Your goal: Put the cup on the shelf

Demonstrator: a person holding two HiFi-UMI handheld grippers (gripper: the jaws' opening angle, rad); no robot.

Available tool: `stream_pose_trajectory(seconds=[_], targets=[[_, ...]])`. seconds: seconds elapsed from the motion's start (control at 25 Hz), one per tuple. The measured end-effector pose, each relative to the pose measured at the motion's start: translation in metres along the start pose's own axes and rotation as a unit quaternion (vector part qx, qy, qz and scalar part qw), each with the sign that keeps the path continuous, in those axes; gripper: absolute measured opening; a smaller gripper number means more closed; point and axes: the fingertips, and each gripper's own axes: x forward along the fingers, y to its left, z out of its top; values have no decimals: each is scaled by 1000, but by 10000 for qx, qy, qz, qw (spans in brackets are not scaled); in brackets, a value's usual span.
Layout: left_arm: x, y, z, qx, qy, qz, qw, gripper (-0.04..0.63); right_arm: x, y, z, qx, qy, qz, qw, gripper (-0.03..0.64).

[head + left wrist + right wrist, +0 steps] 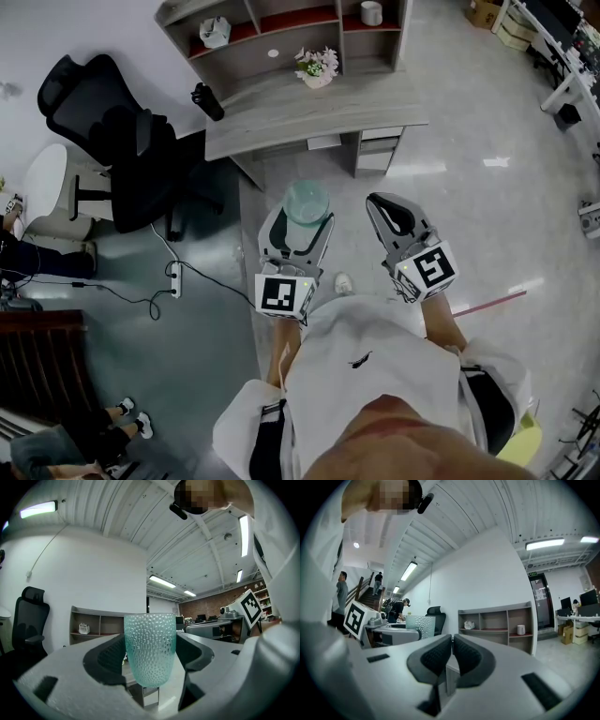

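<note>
Holding status: left gripper has its jaws clamped on the teal dimpled cup, pads on opposite sides of the wall about mid-height. The cup is upright with its mouth up, so it can probably go straight down onto a shelf board without re-orienting. It's in the air in front of the person's body, well apart from the shelf.

Right gripper has its jaws together with nothing between them. It's level with the left one and looks like a spare, off to the side so it doesn't foul the cup.

Surroundings:
- The shelf unit sits at the back of the grey tabletop, so any reach goes over the tabletop.
- Upper right compartment has a white cup, and upper left has a white object I can't identify.
- Middle bay holds only a small white disc, so it looks like the freest slot.
- Flower pot stands on the tabletop in front of the lower bays, right on the straight approach line. Go above it or to one side.
- Black bottle is tilted at the tabletop's left edge, out of the way.
- Office chair is left of the desk, with a power strip and cable on the floor beside it. Trip risk if approaching from the left.
</note>
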Motion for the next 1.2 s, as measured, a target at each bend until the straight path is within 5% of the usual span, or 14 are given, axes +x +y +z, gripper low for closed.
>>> stream_pose_trajectory(seconds=[1.2], targets=[[63, 69, -15, -82, 57, -36, 9999, 356, 81, -41, -9, 18, 132, -175, 9998, 37]])
